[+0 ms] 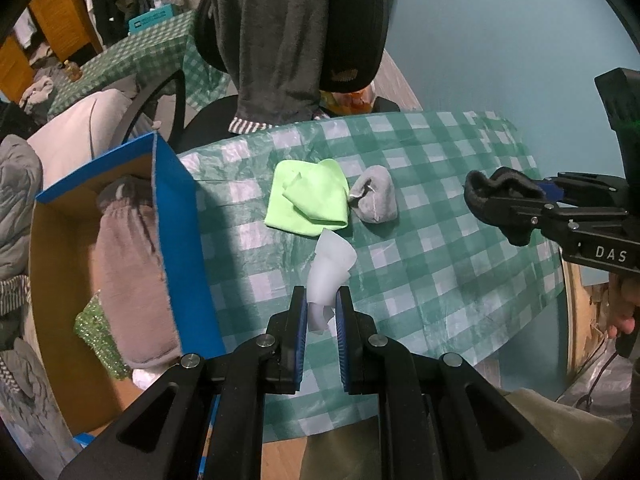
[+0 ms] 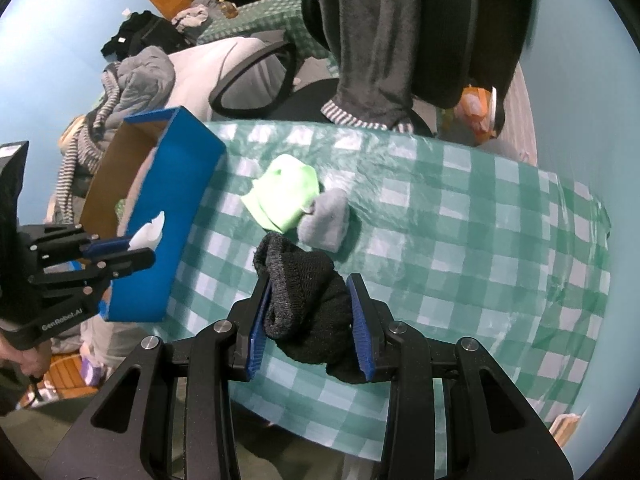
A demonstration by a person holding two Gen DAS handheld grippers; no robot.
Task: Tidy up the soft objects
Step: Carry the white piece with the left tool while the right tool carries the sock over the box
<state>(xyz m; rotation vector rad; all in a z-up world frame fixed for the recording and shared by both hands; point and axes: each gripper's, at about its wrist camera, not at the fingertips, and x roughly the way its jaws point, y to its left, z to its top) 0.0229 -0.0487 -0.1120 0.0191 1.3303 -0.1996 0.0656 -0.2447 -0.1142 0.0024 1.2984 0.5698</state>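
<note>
Left gripper [image 1: 323, 300] jaws clamped on a white tissue [image 1: 330, 270], held over the checked tablecloth [image 1: 440, 240] beside the blue box [image 1: 180, 216]. Right gripper [image 2: 310, 300] jaws clamped on a black sock [image 2: 308, 312]. Green cloth [image 1: 306, 198] and grey sock [image 1: 376, 196] lie touching on the cloth. Box contents partly hidden: brown fabric [image 1: 132, 280], something green and glittery [image 1: 98, 336], unidentifiable.

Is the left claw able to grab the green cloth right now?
Probably not yet. The left claw is already shut on a white tissue. The green cloth lies uncovered just ahead on the table, so only the full claw stops it.
</note>
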